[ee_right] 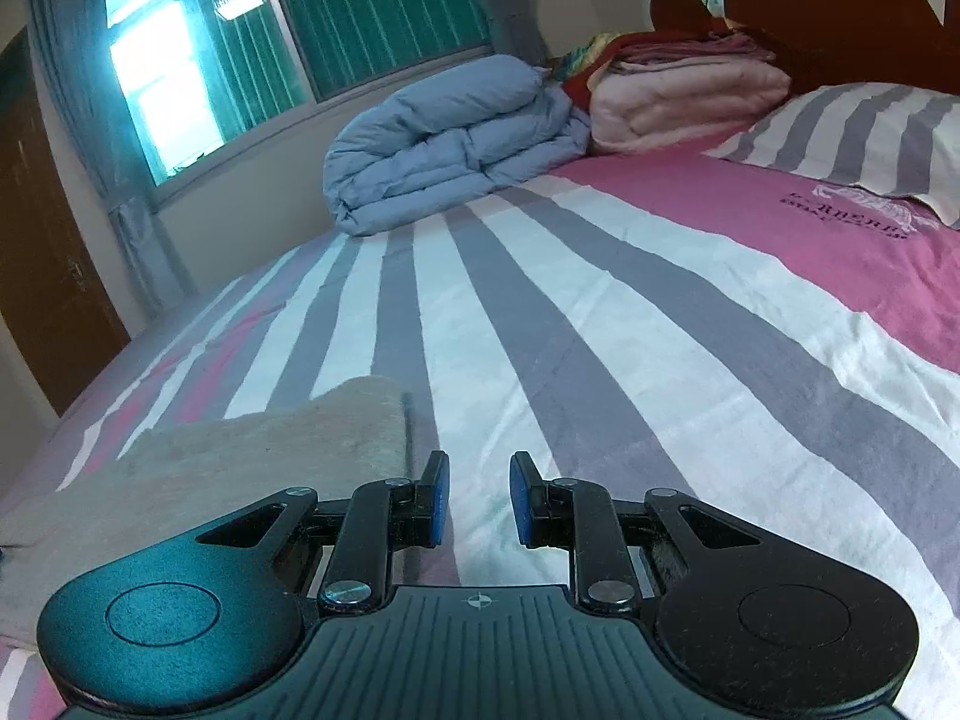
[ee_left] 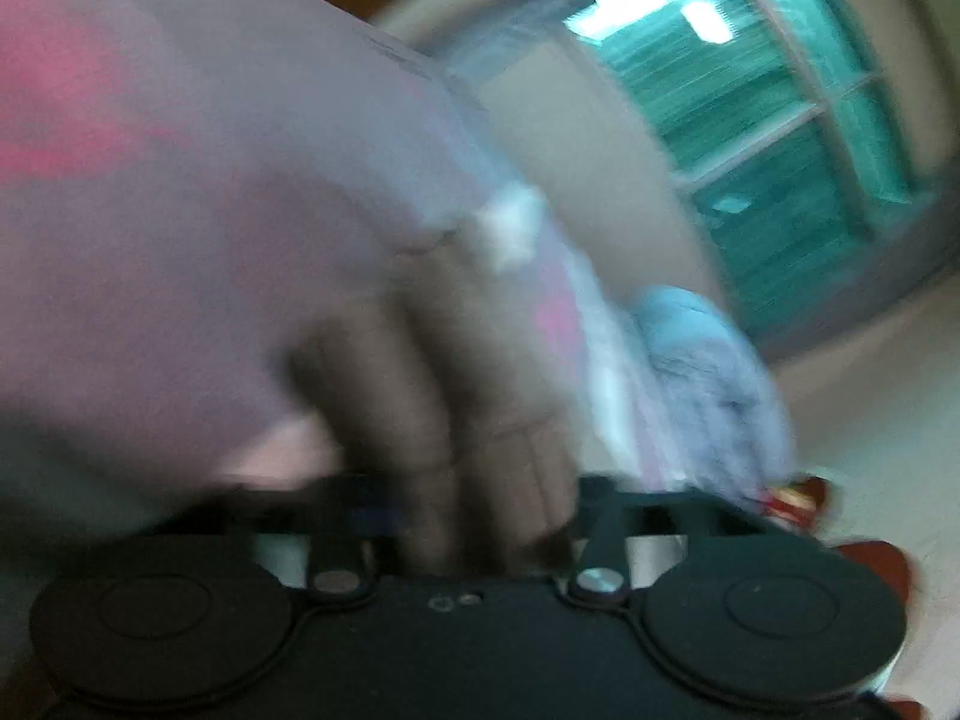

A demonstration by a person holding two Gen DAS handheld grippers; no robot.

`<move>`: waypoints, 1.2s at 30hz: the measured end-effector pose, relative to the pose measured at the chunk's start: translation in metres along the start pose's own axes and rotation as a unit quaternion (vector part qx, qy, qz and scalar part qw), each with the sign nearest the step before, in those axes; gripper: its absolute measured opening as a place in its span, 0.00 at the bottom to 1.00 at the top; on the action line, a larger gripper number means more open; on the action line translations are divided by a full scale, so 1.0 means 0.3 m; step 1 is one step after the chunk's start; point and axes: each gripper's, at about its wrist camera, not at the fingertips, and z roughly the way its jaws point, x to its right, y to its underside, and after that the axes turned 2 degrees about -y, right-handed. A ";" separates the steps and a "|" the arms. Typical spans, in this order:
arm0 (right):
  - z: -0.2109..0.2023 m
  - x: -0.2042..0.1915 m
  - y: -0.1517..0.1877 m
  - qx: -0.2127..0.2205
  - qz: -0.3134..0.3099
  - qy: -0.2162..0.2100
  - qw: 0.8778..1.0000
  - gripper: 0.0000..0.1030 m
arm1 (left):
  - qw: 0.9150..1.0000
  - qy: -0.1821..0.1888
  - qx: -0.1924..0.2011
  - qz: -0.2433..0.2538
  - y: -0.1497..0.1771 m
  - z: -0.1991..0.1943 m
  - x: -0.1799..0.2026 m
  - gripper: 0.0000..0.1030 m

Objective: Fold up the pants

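— Where are the pants [ee_right: 210, 480]?

— On the bed, at the near edge. In the right wrist view they lie as a beige, fuzzy slab on the striped sheet [ee_right: 600, 330], with one corner reaching up just beside the left finger of the right gripper [ee_right: 479, 501].

— Is that gripper holding them?

— No. Its jaws stand apart, blue pads [ee_right: 525, 501] facing each other, with only sheet showing in the gap. It hovers low over the grey and white stripes, beside the pants but not touching them.

— And the left gripper [ee_left: 480, 498]?

— That view is badly blurred. Tan folds, probably the pants, bunch up right in front of it and run down between the two finger arms. They hide the fingertips, so I cannot tell whether the jaws are pinching the cloth or only sitting around it.

— What else is on the bed?

— A rolled blue duvet [ee_right: 444, 144] at the far side under the window [ee_right: 336, 18], with a folded pink blanket [ee_right: 684, 102] touching it on the right. A grey-striped pillow [ee_right: 852, 132] lies near the wooden headboard [ee_right: 840, 12]. All of it is well apart from the pants.
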 end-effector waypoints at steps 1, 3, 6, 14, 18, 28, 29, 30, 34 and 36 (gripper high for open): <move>0.001 -0.001 0.001 -0.002 -0.001 0.002 1.000 0.22 | 0.998 -0.017 0.026 0.047 0.024 -0.047 0.045 0.19; -0.001 0.000 0.003 -0.003 -0.001 0.001 1.000 0.22 | 0.989 -0.059 0.043 0.127 0.084 -0.088 0.104 0.19; -0.002 0.011 0.012 -0.009 0.000 0.005 1.000 0.22 | 0.995 -0.058 0.020 0.081 0.084 -0.056 0.048 0.21; 0.004 0.048 0.020 -0.016 0.033 0.024 0.999 0.22 | 0.993 -0.061 0.027 0.099 0.103 -0.046 0.075 0.23; 0.005 0.051 0.024 -0.020 0.036 0.032 0.999 0.22 | 0.993 -0.060 0.028 0.100 0.099 -0.074 0.044 0.23; -0.002 0.057 0.029 -0.021 0.039 0.033 0.998 0.22 | 0.989 -0.062 0.056 0.124 0.106 -0.118 0.081 0.17; -0.005 0.064 0.027 -0.019 0.044 0.033 0.998 0.22 | 0.987 -0.064 0.065 0.134 0.110 -0.131 0.098 0.16; -0.007 0.073 0.026 -0.018 0.050 0.034 0.998 0.22 | 0.985 -0.068 0.071 0.145 0.115 -0.142 0.117 0.15; -0.016 0.116 0.020 -0.011 0.083 0.037 0.996 0.22 | 0.980 -0.079 0.073 0.165 0.109 -0.170 0.188 0.11; -0.023 0.138 0.015 -0.004 0.094 0.040 0.995 0.22 | 0.977 -0.088 0.076 0.182 0.105 -0.187 0.238 0.11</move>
